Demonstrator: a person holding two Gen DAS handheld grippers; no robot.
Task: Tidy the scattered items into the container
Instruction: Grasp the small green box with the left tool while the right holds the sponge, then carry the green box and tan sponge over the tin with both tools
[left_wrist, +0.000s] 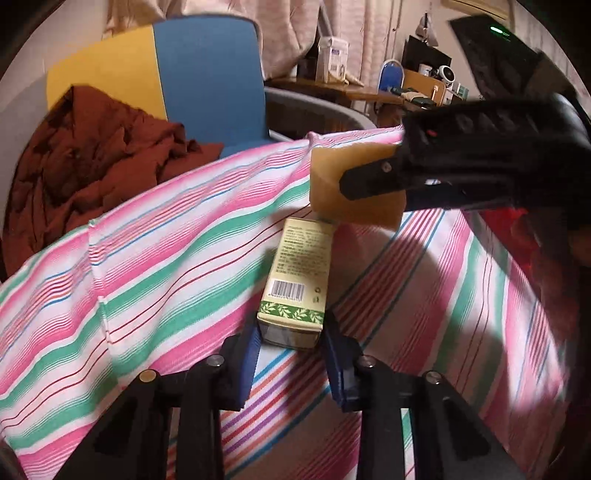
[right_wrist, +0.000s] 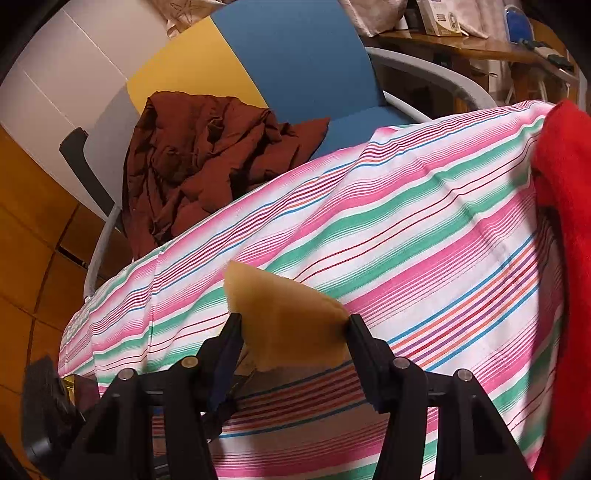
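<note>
Here the left gripper (left_wrist: 288, 341) is closing on the near end of a small green-and-cream carton (left_wrist: 297, 286), its blue pads bracketing the short sides; the carton is lying flat on the striped cloth (left_wrist: 166, 258). Judging by looks, it is light, stiff cardboard, crushable if squeezed hard, so gripping across the narrow width near the end seems sound. The right gripper (right_wrist: 291, 332) is clamping a tan sponge-like block (right_wrist: 284, 314), soft and springy, hanging just above the carton's far end in the left wrist view. A red cloth (right_wrist: 565, 258) is sitting at the right. No container is showing. A chair (left_wrist: 207, 81) with a brown garment (left_wrist: 92, 155) is standing beyond.
</note>
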